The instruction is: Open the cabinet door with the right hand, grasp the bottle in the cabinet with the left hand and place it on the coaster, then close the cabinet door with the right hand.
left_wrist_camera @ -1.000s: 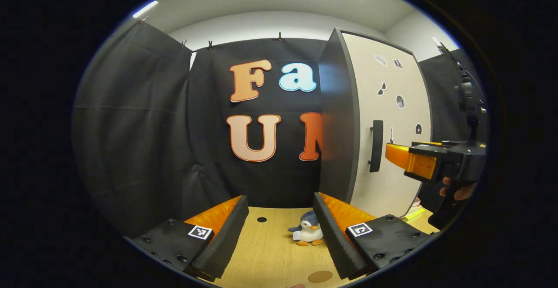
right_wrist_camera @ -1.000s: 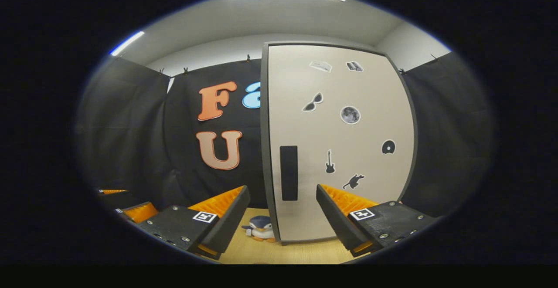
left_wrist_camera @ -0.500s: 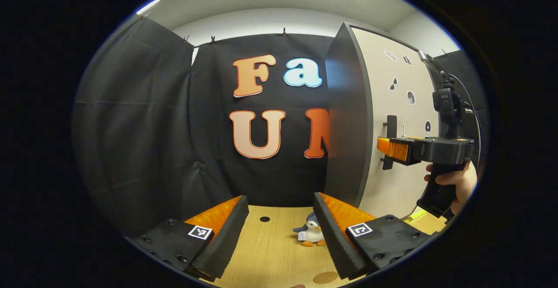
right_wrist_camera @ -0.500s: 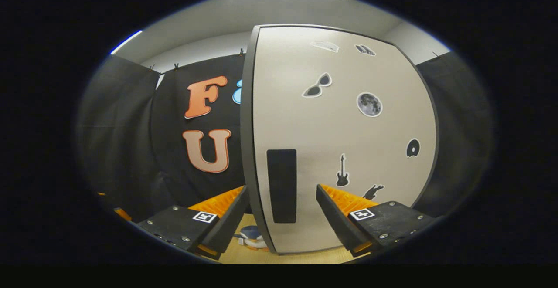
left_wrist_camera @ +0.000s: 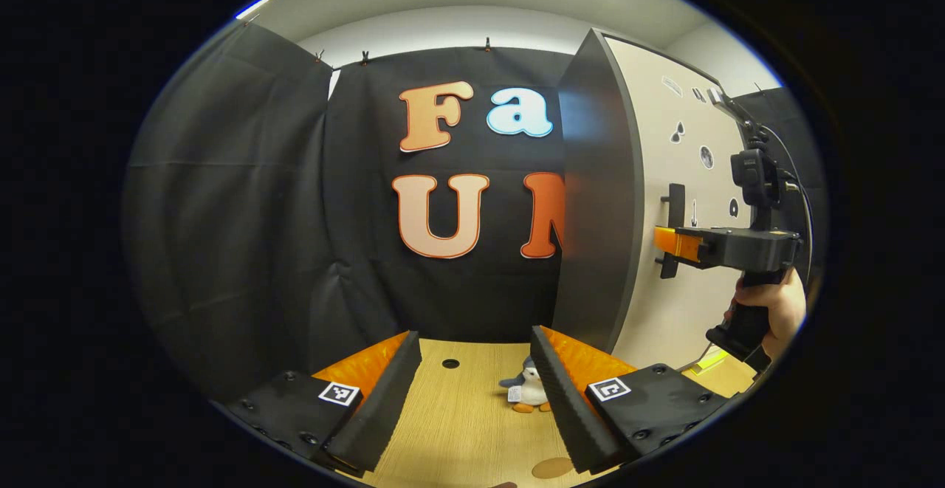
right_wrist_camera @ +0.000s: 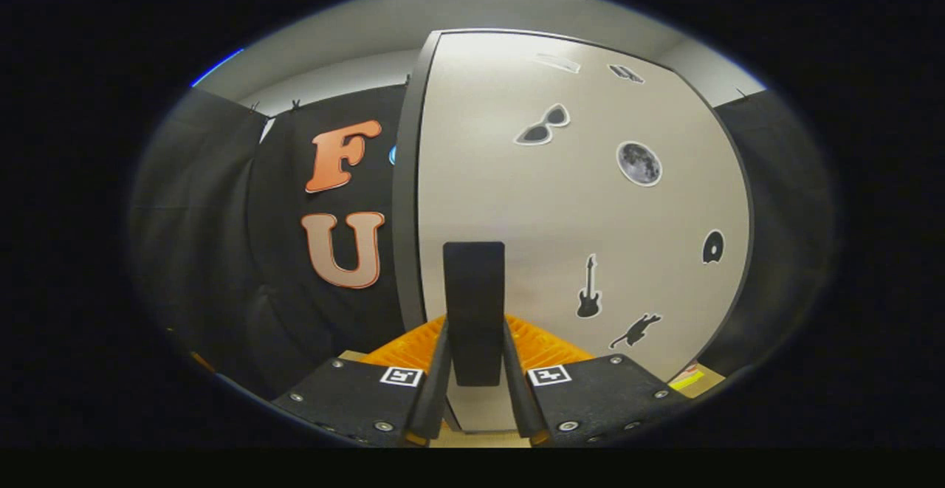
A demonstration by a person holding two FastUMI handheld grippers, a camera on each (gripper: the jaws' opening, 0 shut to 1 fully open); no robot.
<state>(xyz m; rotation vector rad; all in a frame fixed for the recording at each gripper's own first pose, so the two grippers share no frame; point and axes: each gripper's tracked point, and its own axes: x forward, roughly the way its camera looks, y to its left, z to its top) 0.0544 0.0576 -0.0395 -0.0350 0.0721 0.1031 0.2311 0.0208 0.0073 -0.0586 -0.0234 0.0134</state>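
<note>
Now right gripper (right_wrist_camera: 476,370) pinches door handle (right_wrist_camera: 473,311) on cabinet door (right_wrist_camera: 576,222); left gripper (left_wrist_camera: 472,392) spread, well left of handle.

My left gripper (left_wrist_camera: 472,399): black plates, screws, square markers.
My right gripper (right_wrist_camera: 475,392): same plates; black handle, cable on top.

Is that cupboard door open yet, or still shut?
Still shut: the door lies flush in the cupboard's dark frame, no gap showing. The right tool has closed on its black handle.
</note>
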